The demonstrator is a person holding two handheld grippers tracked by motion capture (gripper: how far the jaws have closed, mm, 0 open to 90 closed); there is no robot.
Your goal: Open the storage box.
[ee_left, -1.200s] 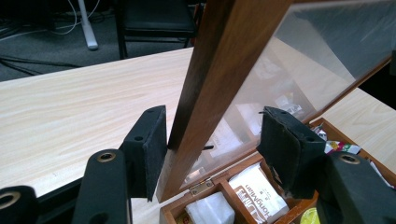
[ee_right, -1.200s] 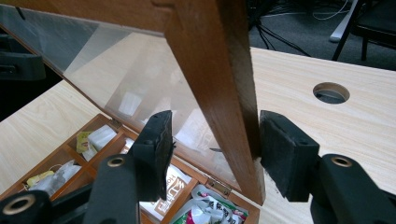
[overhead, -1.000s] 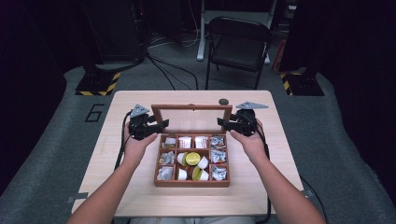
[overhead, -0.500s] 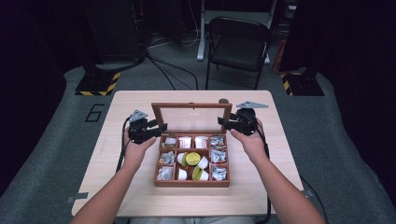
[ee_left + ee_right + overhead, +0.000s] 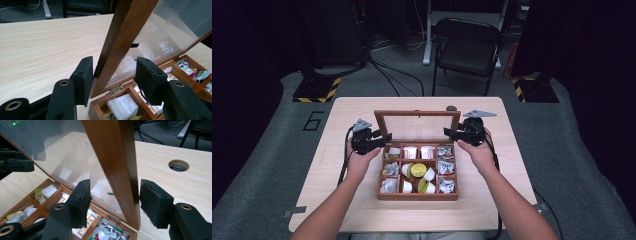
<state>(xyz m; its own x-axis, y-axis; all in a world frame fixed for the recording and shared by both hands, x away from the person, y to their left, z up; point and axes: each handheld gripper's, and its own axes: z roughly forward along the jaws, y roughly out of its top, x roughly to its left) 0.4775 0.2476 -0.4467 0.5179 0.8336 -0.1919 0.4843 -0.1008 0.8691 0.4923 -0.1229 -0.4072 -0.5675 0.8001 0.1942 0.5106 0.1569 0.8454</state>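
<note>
A light wooden table [image 5: 337, 145] holds a wooden compartment box [image 5: 418, 196] near its front middle, its glass-paned lid [image 5: 417, 126] raised upright. At the lid's left edge, the left gripper [image 5: 373, 141] has its jaws apart, straddling the lid's wooden frame [image 5: 120, 42] — one pad touches it, the other stands clear. Inside the box lie wrapped tea bags [image 5: 410, 152] and small cups [image 5: 428, 174]. At the lid's right edge, the right gripper [image 5: 455, 133] also has its jaws apart around the frame — the outer pad just beside the wood.
</note>
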